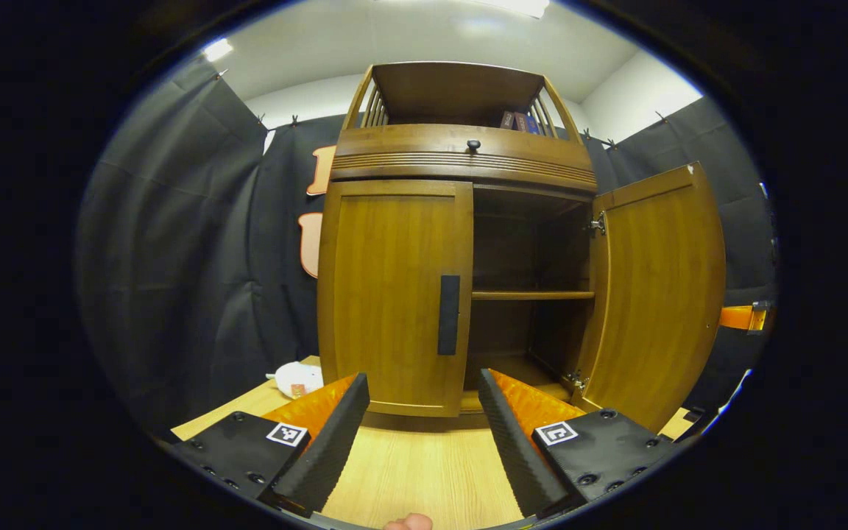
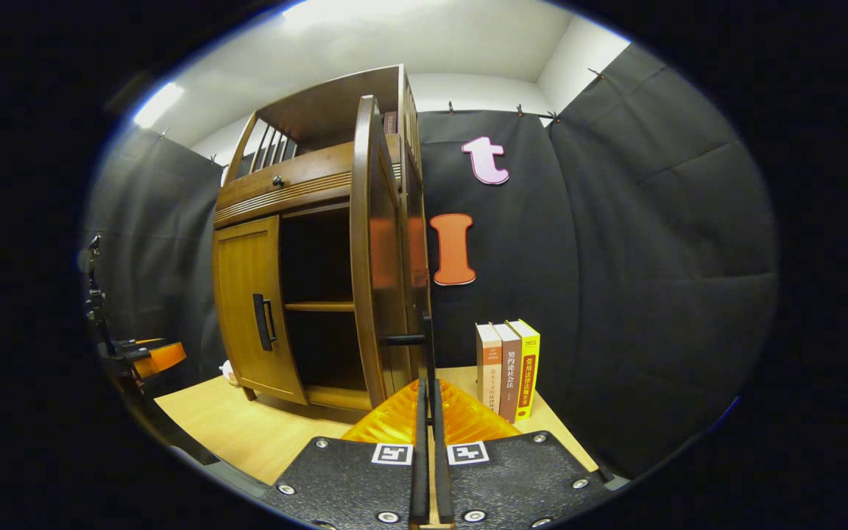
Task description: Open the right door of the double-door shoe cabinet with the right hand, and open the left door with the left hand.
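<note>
At centre frame of the left gripper view, the shoe cabinet [image 1: 461, 243] is standing with its right door [image 1: 656, 294] swung open and its left door [image 1: 394, 294] closed. The left gripper [image 1: 424, 442] is hovering wide open below the left door. In the right gripper view, the right gripper [image 2: 430, 412] is sitting bottom centre, fingers pressed nearly together around the right door's handle [image 2: 424, 340].

The left gripper [image 1: 424, 434] has two black fingers with ribbed foam pads [image 1: 324, 449], orange ribbed sides, and black plates with screws. Each plate carries a small square black-and-white marker [image 1: 286, 433] at its 12 o'clock end. The right gripper [image 2: 430, 412] has the same orange body, black screwed plates and two markers.
</note>
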`<state>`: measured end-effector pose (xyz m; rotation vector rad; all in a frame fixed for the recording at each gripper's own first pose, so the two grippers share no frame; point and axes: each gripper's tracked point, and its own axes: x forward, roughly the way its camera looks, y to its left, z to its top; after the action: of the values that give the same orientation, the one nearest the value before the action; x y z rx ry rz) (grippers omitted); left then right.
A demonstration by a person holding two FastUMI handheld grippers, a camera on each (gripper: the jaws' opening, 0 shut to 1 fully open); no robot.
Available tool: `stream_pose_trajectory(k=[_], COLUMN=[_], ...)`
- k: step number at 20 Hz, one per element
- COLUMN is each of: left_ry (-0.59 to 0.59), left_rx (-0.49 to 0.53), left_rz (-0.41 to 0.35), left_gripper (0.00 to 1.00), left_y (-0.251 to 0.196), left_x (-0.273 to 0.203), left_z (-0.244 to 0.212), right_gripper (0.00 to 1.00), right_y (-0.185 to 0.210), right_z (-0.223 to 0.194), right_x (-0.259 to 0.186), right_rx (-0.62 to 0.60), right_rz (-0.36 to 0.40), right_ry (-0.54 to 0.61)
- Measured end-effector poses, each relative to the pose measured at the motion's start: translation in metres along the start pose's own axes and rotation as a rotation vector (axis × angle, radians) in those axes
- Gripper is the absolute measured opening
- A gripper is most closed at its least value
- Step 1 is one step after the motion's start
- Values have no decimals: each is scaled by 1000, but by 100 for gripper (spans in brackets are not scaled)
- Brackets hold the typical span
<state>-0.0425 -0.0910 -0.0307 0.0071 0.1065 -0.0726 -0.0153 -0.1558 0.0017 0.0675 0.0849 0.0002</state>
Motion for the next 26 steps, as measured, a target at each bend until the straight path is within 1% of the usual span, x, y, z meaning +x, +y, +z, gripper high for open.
stream_pose_trajectory(k=[1, 2, 4, 6, 8, 9, 12, 15, 16, 18, 21, 26], left_ry=[9, 17, 20, 9, 13, 12, -15, -23, -28, -30, -19, 6], left_rx=[14, 22, 28, 24, -1, -4, 43, 45, 48, 58, 58, 45], left_rz=[-10, -27, -61, -89, -109, -112, -117, -138, -136, -123, -105, -91], left_gripper=[94, 94, 94, 94, 94, 94, 94, 94, 96, 94, 94, 94], left_y=[-1, -4, -10, -18, -25, -27, -37, -49, -48, -46, -38, -26], left_x=[8, 16, 30, 47, 68, 80, 105, 133, 143, 161, 188, 220], left_z=[0, 1, 3, 10, 16, 20, 32, 38, 39, 40, 36, 22], right_gripper=[10, 7, 32, 57, 82, 92, 92, 92, 92, 92, 92, 92], right_y=[4, 7, 4, 2, 0, 0, -5, -6, -7, -7, -5, -6], right_z=[4, 6, 10, 7, 8, 9, 8, 8, 6, 3, -1, 6], right_x=[-5, -8, -12, -18, -23, -26, -30, -33, -34, -35, -36, -38], right_rx=[7, 7, -1, 1, 3, 1, -17, -2, 5, 11, 24, 56], right_rz=[1, -5, -42, -65, -76, -77, -94, -105, -112, -117, -111, -123], right_ry=[-10, -19, -50, -48, -57, -58, -58, -62, -60, -53, -34, -56])
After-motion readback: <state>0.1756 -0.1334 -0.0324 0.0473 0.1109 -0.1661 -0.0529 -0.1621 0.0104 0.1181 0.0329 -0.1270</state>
